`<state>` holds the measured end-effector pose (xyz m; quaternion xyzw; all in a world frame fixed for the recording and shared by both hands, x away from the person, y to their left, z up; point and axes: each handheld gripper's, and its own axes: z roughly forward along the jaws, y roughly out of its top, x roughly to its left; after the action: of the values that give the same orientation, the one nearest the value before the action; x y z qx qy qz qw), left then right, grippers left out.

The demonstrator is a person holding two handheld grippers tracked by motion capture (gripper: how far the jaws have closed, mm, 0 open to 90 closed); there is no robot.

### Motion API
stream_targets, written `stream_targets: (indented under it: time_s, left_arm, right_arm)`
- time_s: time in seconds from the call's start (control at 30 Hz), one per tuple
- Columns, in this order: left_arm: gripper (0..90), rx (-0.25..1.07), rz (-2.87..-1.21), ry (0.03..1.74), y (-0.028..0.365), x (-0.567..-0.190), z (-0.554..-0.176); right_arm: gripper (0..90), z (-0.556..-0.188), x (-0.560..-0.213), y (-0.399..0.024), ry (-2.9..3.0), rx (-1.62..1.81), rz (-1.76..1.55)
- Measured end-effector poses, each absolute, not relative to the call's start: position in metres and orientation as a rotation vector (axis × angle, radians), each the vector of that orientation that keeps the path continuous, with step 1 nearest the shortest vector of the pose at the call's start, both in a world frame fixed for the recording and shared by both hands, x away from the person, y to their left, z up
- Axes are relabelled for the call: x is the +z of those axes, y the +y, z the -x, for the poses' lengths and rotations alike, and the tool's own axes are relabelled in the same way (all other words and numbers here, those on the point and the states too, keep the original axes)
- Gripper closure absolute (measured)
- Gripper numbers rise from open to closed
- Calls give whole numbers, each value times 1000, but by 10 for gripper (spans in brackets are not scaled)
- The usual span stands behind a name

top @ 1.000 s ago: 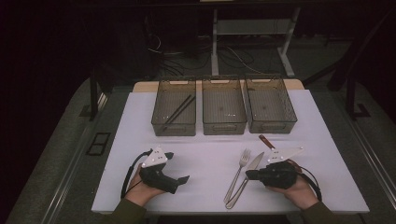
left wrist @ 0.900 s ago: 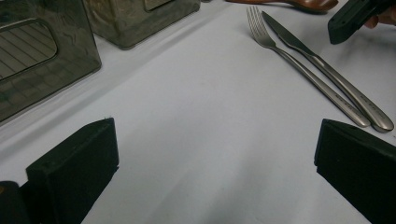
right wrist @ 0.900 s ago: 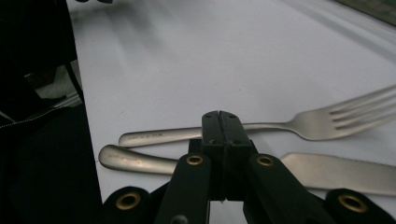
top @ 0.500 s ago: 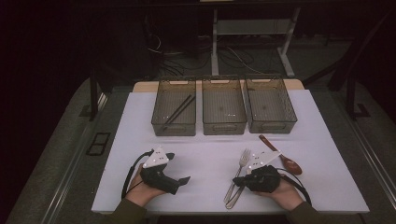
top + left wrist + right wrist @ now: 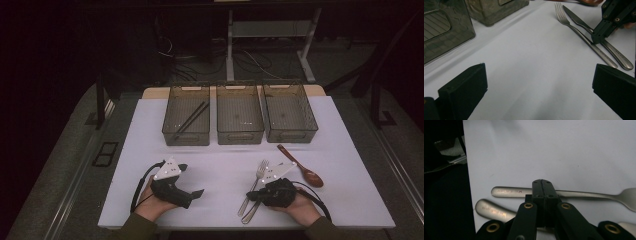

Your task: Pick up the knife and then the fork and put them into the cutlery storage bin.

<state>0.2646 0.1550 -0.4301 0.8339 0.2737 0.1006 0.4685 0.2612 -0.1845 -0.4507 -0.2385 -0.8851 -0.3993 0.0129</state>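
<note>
The right gripper [image 5: 541, 182] has its two matte black jaws pressed flat together, nothing between them, their squared tips just over the handle of the fork [image 5: 574, 194] at the centre of the right gripper view. Brass-coloured rivets dot the angular black links behind the tips. The fork is brushed steel, slim, lying level across the frame with its tines at the right edge; the knife [image 5: 492, 211], rounder and thicker at the handle end, lies just below it at lower left. Both rest on a smooth white table [image 5: 574, 150].

In the high view the fork [image 5: 256, 181] and knife [image 5: 250, 212] lie side by side at lower centre-right, with a glossy reddish-brown wooden spoon [image 5: 300, 166] slanting near them to the right.

The left gripper [image 5: 539, 90] holds its blocky black jaws wide apart over bare tabletop, at lower left of the high view [image 5: 196, 194].

Three smoky translucent bins [image 5: 240, 137] stand in a row above; the left one holds dark chopsticks [image 5: 192, 119]
</note>
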Motion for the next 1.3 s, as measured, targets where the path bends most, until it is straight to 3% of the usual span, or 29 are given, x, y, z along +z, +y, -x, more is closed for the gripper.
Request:
stream_targets:
  time_s: [0.27, 0.73, 1.3]
  left_arm:
    - [0, 248, -2048, 666, 156, -429, -264]
    - [0, 249, -2049, 653, 156, -429, -264]
    - [0, 244, -2047, 660, 156, -429, -263]
  right_arm:
    - [895, -268, -444, -174, -2773, -1280, 732]
    - [600, -287, -416, -238, -2774, -1363, 1045]
    - [428, -286, -419, -318, -2762, -1300, 1358]
